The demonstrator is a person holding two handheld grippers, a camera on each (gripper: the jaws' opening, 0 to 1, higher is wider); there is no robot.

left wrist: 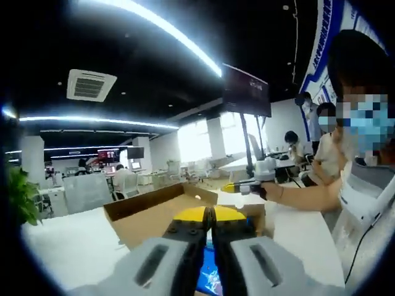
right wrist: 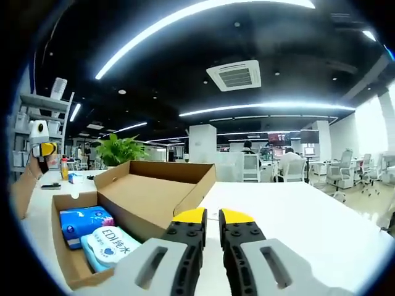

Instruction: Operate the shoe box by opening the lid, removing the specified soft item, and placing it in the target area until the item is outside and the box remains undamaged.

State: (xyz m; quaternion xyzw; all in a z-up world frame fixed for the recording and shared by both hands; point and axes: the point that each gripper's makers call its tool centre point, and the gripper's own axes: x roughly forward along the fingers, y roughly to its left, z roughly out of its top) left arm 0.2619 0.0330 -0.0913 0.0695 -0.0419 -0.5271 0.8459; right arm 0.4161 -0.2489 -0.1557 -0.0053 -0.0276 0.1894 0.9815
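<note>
1. You have one cardboard shoe box (right wrist: 133, 203) on the white bench (right wrist: 296, 216), its lid (right wrist: 157, 179) already swung up and open.
2. Count two soft packs inside, seen in the right gripper view: a blue pack (right wrist: 83, 222) to the left and a pale pack with blue lettering (right wrist: 114, 245) just beside it to the right, touching. Both lie in the box, none on the bench.
3. One potted plant (right wrist: 120, 150) stands behind the box.
4. Your left tool (left wrist: 210, 217) points over the box (left wrist: 154, 213) from the near side, level, its yellow-tipped jaws pressed together with nothing between them.
5. Your right tool (right wrist: 213, 217) hangs over the bench just right of the box, jaws a narrow gap apart and empty.
6. In the left gripper view, the right tool (left wrist: 244, 185) shows beyond the box with your forearm (left wrist: 302, 196) reaching in from the right.
</note>
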